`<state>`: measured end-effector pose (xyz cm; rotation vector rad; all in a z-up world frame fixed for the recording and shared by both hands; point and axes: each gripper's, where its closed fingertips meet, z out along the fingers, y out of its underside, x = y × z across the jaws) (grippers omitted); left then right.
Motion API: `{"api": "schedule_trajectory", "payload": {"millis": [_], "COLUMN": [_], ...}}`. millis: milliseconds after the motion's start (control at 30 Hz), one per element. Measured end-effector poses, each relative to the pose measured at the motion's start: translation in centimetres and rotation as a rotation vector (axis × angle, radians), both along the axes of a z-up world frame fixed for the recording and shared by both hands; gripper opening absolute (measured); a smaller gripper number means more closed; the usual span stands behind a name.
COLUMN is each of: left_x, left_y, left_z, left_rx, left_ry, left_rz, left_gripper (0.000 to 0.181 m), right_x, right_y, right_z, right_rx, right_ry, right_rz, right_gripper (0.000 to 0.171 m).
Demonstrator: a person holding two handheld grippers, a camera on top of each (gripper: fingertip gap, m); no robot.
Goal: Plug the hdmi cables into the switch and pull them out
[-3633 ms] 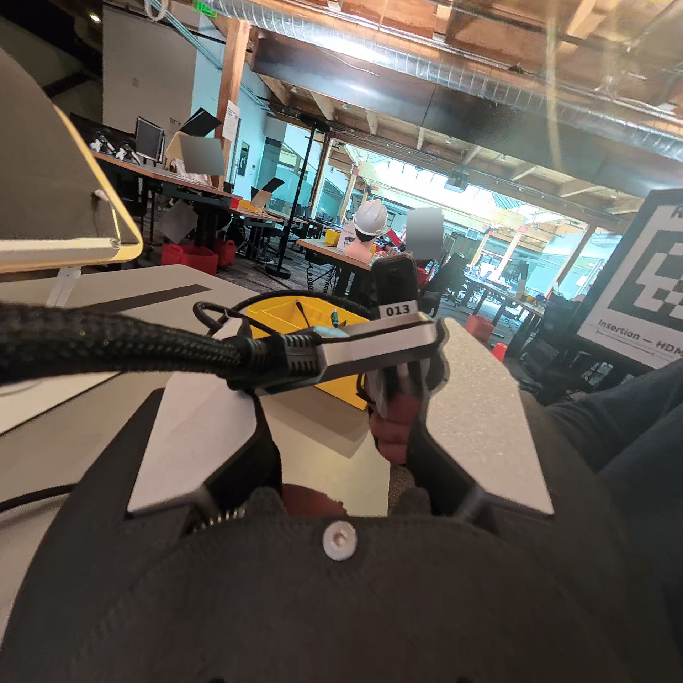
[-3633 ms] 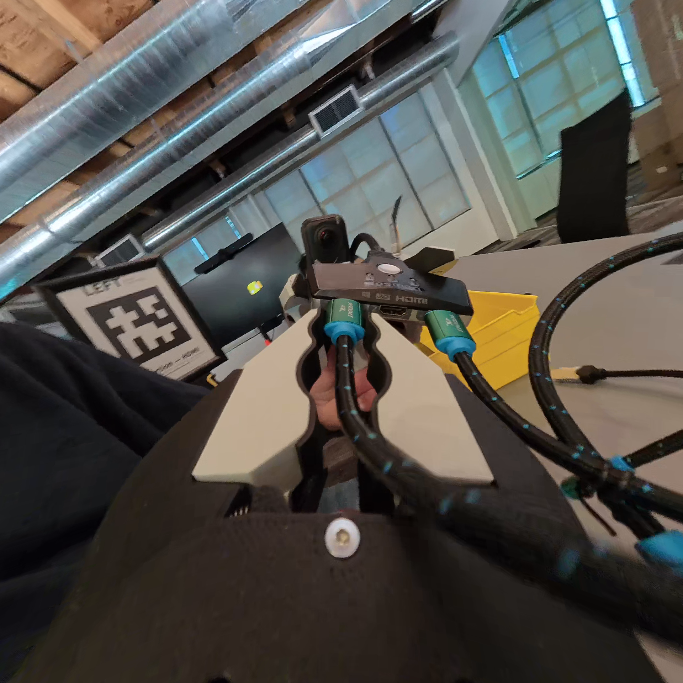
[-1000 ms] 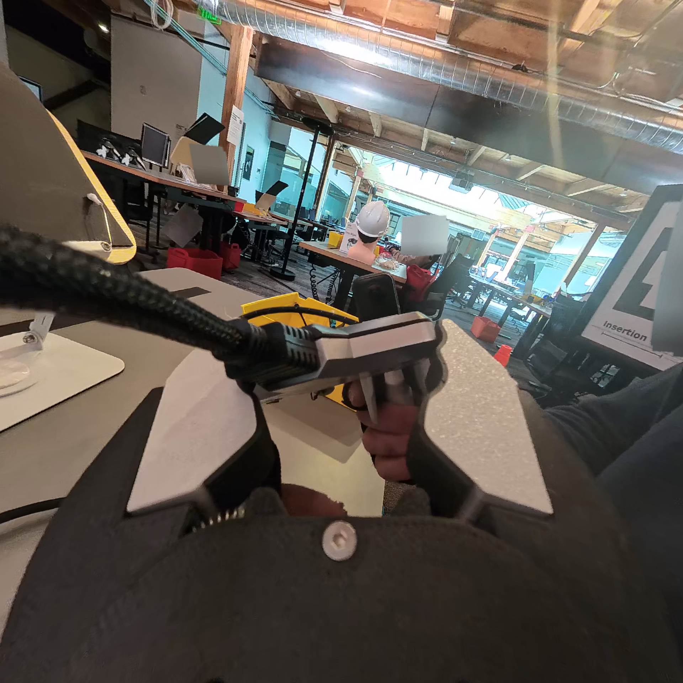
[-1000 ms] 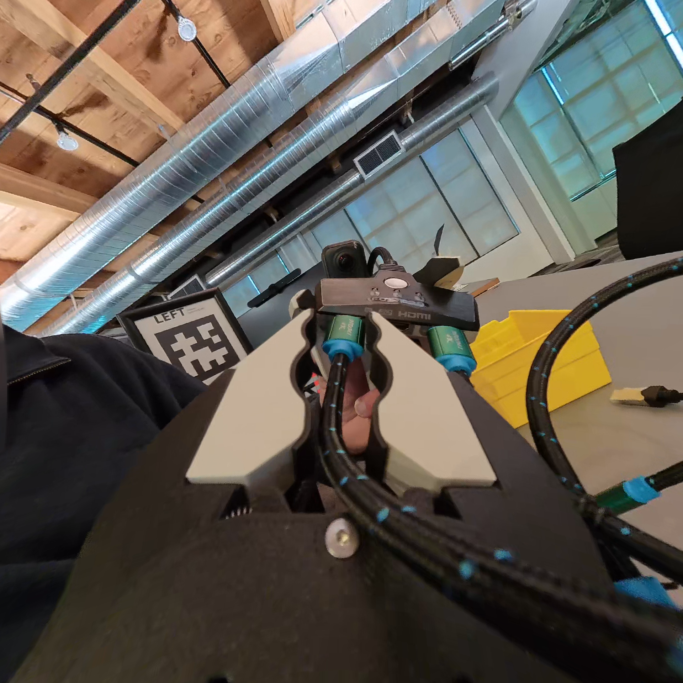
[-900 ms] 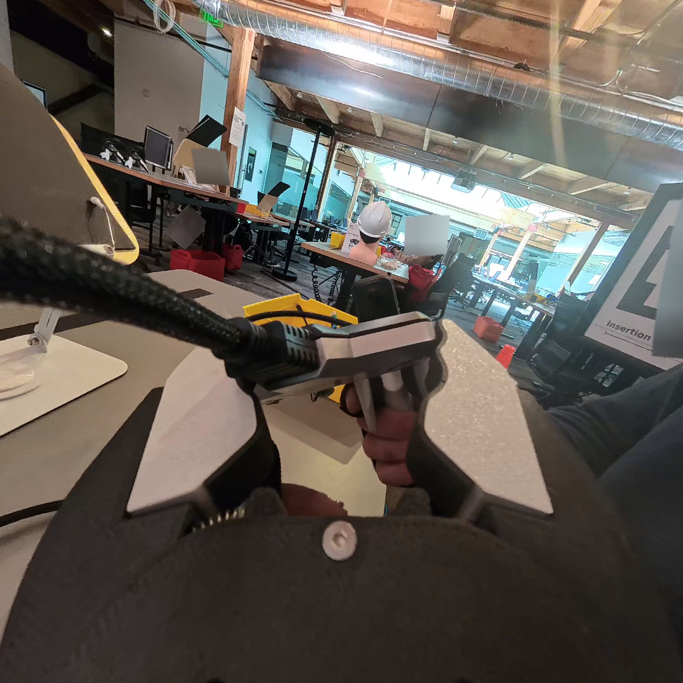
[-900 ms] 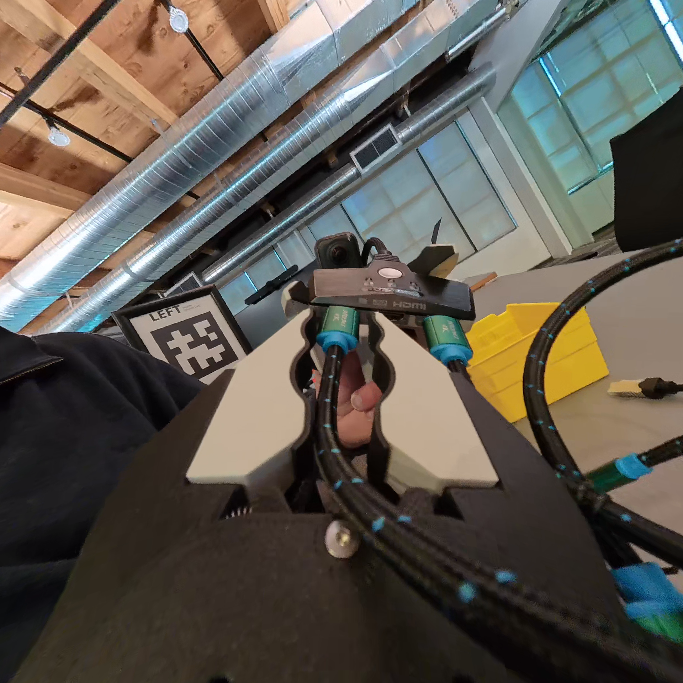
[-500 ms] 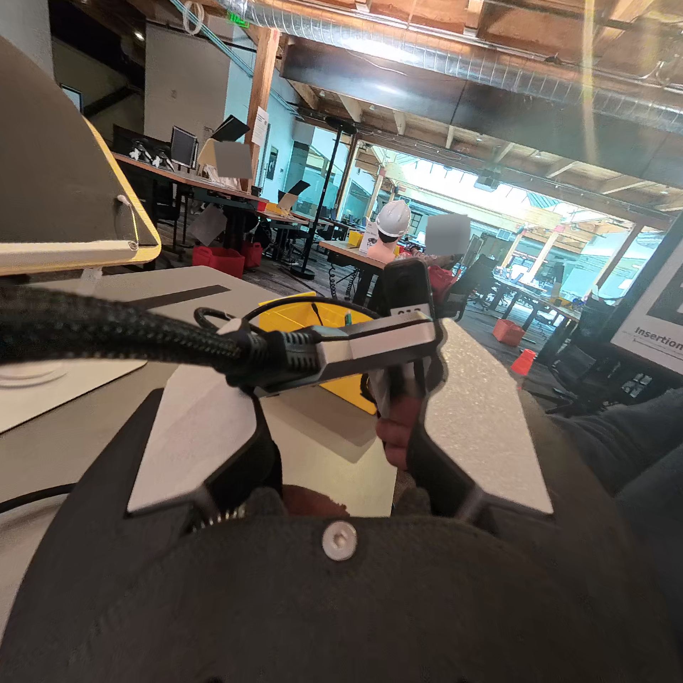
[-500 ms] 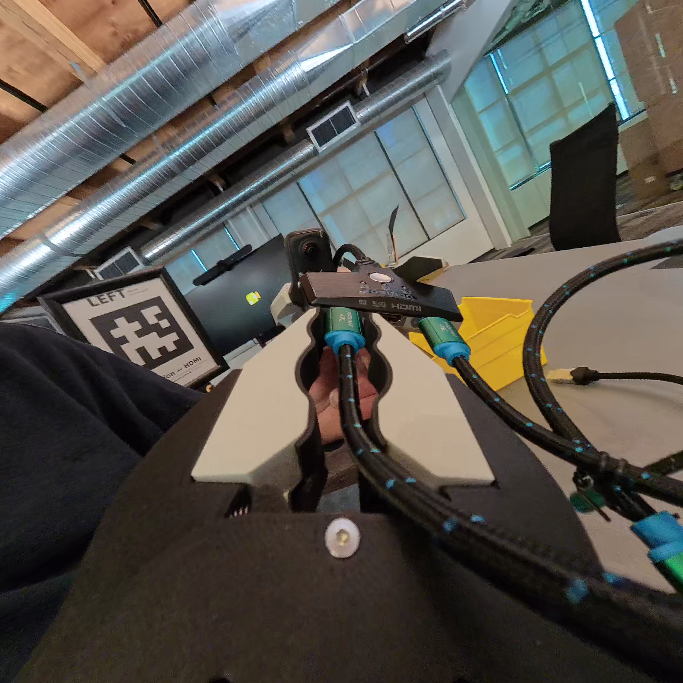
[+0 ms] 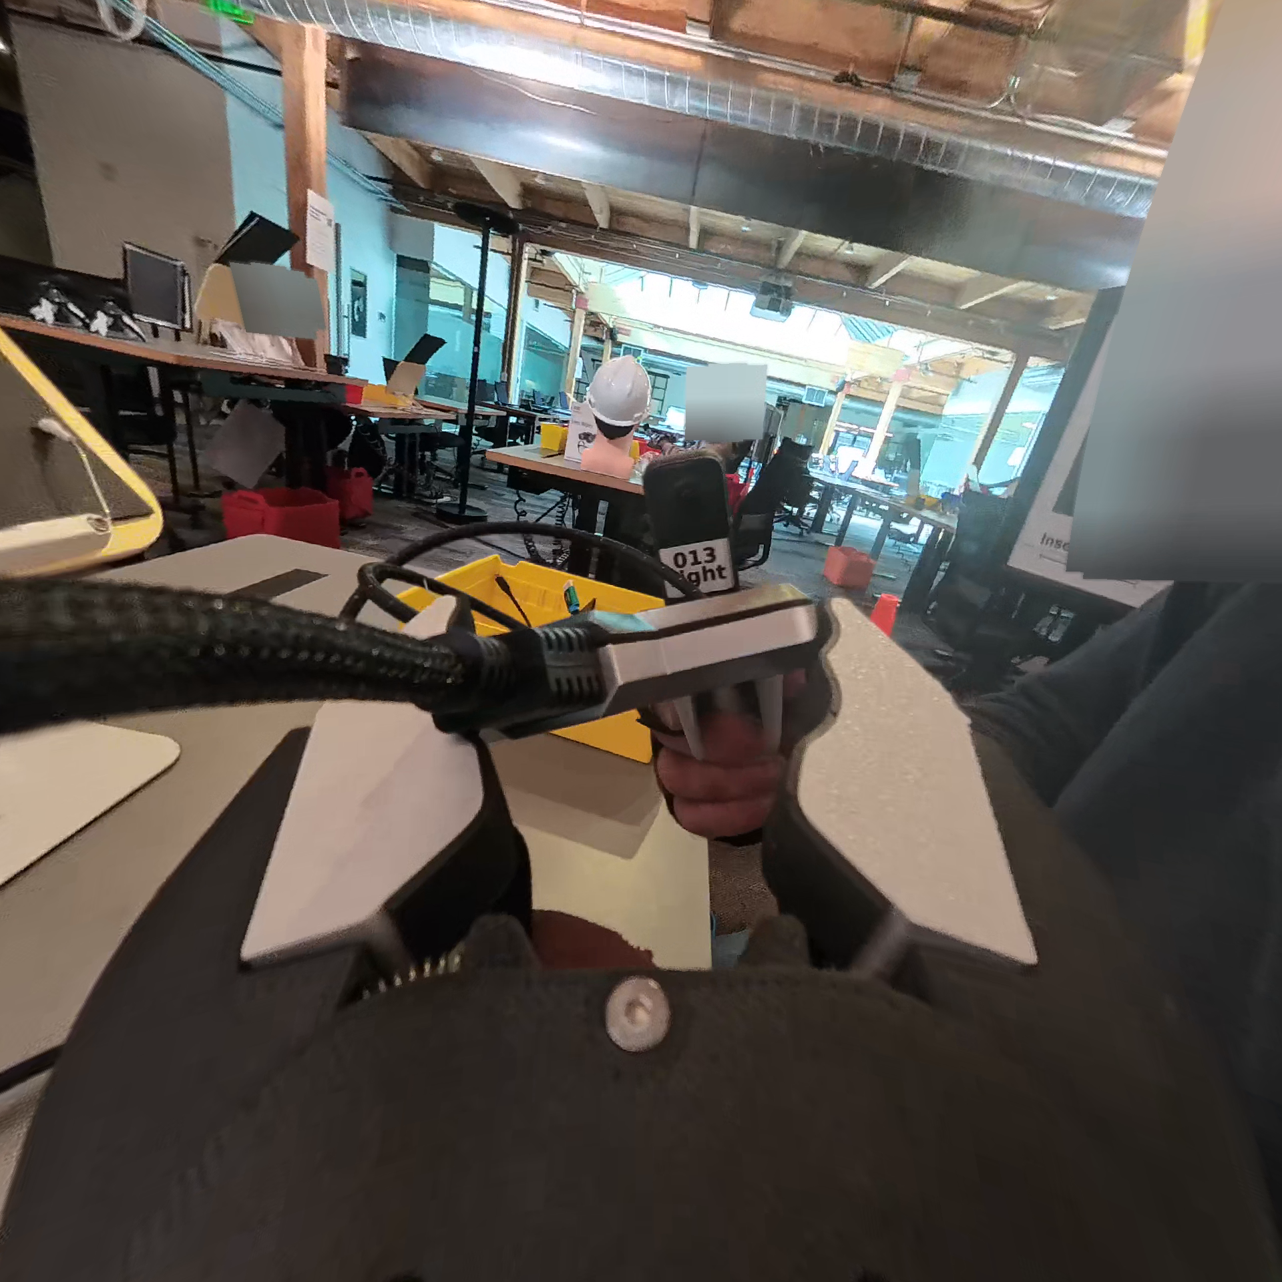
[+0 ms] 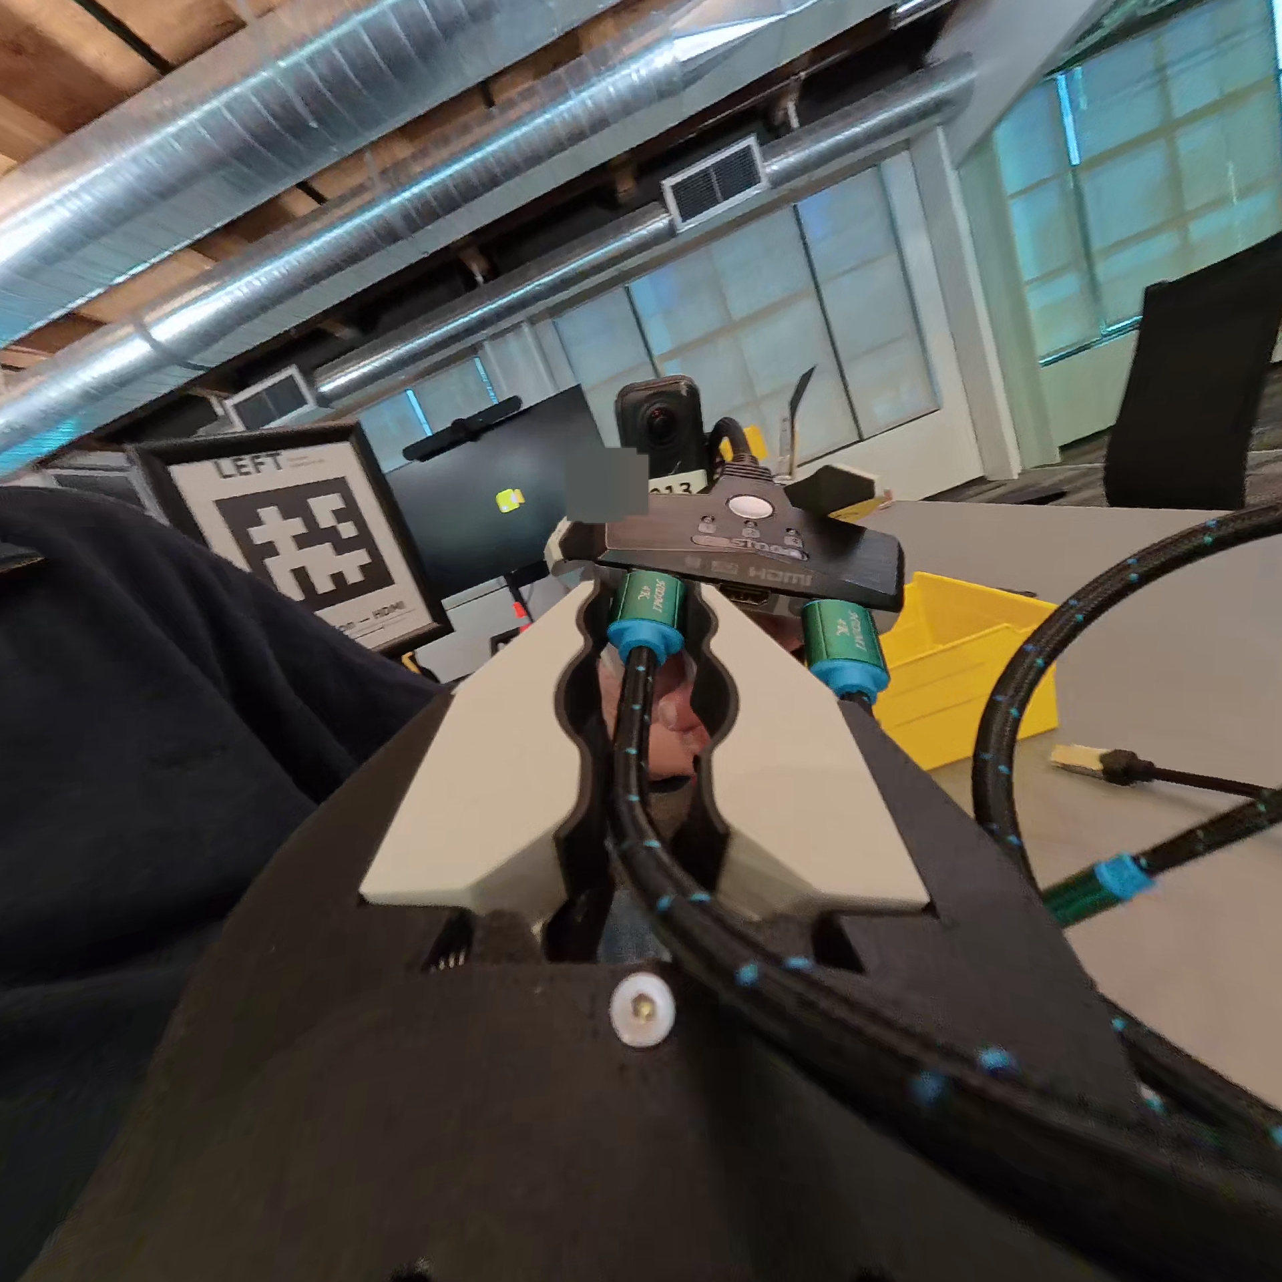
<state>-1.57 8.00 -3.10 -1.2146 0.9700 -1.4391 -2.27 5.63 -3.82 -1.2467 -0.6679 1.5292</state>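
The dark HDMI switch (image 10: 749, 548) is held up above the table. My left gripper (image 9: 645, 638) is shut on the switch (image 9: 714, 642), edge-on between its fingers, with a thick black braided cable (image 9: 208, 652) running off left. My right gripper (image 10: 645, 603) is shut on a green HDMI plug (image 10: 646, 610) seated in the switch's left port. A second green plug (image 10: 839, 638) sits in the right port. The middle port is empty. Both blue-flecked cables loop down to the right.
A yellow bin (image 10: 971, 666) stands on the grey table (image 10: 1144, 569) behind the switch; it also shows in the left wrist view (image 9: 555, 596). A loose gold-tipped plug (image 10: 1082, 759) and another green plug (image 10: 1089, 891) lie on the table at right. A white stand base (image 9: 62, 784) lies at left. The grippers are tip to tip, or close to it.
Both grippers have swung and tilted together with the switch. The grips are the same, and both green plugs are still seated in the switch.
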Motion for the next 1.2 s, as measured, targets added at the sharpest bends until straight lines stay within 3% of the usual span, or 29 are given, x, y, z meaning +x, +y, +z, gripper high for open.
{"api": "schedule_trajectory", "payload": {"millis": [200, 433, 467, 533, 600, 800, 1200], "left_x": [-0.1, -0.1, -1.1, -3.9, -4.6, -1.6, -3.6], "left_y": [1.2, 0.2, 1.4, 3.7, 4.3, 3.0, 5.1], "left_z": [-0.3, 0.3, 0.7, 1.2, 1.1, -0.8, -0.9], "left_rx": [0.012, -0.003, -0.051, -0.104, -0.099, -0.019, -0.044], "left_ry": [0.062, 0.013, -0.031, -0.096, -0.09, 0.085, 0.079], "left_rz": [0.166, 0.053, 0.085, 0.118, 0.147, 0.142, 0.215], "left_gripper": [0.091, 0.091, 0.091, 0.091, 0.091, 0.091, 0.091], "right_x": [0.4, 0.8, 2.5, 5.4, 6.5, 2.9, 7.1], "right_y": [1.3, -0.2, -0.2, 1.5, 1.8, 1.4, -2.0], "right_z": [-0.5, 0.6, 1.9, 1.6, 1.5, -0.3, -1.2], "right_rx": [-0.077, -0.009, -0.021, -0.042, -0.065, -0.055, 0.003], "right_ry": [-0.013, 0.034, 0.146, 0.138, 0.152, -0.137, -0.527], "right_rz": [-0.105, -0.029, -0.005, -0.104, -0.09, -0.071, 0.003], "right_gripper": [0.02, 0.02, 0.019, 0.019, 0.019, 0.019, 0.019]}}
